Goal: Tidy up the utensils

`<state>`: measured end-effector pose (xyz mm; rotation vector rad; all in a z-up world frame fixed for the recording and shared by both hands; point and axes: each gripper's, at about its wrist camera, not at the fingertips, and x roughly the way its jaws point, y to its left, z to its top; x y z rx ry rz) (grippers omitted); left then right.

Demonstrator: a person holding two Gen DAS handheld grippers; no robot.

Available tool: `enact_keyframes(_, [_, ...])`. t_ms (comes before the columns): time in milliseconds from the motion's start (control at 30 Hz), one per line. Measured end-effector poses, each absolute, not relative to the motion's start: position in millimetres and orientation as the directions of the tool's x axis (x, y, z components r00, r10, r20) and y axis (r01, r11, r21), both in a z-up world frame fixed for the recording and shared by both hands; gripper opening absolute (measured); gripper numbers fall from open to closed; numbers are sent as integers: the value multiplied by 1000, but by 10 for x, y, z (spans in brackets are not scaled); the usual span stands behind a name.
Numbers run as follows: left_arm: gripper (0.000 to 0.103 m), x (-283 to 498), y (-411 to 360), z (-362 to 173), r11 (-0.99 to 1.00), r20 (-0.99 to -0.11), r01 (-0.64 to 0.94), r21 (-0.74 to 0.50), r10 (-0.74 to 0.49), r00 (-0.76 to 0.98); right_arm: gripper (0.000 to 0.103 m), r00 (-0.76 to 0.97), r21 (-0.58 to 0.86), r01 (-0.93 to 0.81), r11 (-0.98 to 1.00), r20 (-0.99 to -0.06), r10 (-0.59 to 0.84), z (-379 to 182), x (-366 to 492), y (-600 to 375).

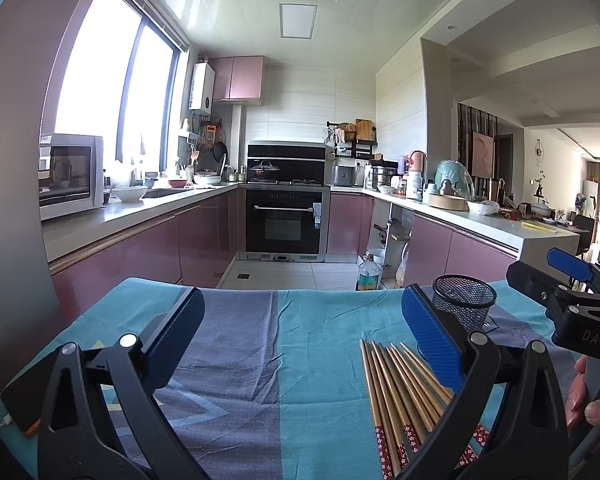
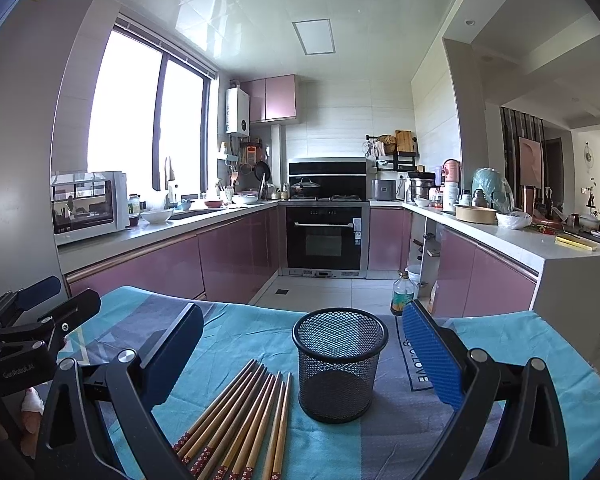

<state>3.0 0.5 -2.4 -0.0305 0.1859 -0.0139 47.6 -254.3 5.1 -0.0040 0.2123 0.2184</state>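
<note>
Observed both hand-held tools above a table draped in a blue and teal cloth point(image 2: 332, 452). Left gripper point(image 1: 300, 340): fingers spread wide, nothing between them. Right gripper point(image 2: 304, 348): fingers likewise spread wide, nothing gripped.

Noted bundle of wooden chopsticks point(image 2: 240, 420) lying flat on the cloth toward the near edge, tips fanned toward the far edge, red patterned ends nearest the cameras. Seen just left of the black mesh cup point(image 2: 339, 364); touching or not, could not tell. Cup upright, nearer the far edge than the chopsticks, nothing visible inside.

Recorded in left wrist view: chopsticks point(image 1: 404, 396) partly hidden behind the right-hand finger.
</note>
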Motion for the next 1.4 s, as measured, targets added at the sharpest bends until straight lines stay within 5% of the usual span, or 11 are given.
enact_keyframes(1400, [97, 15, 9, -40, 999, -189, 19, -37, -25, 982, 96, 956, 24, -210, 977, -204, 210, 4, 492, -2545])
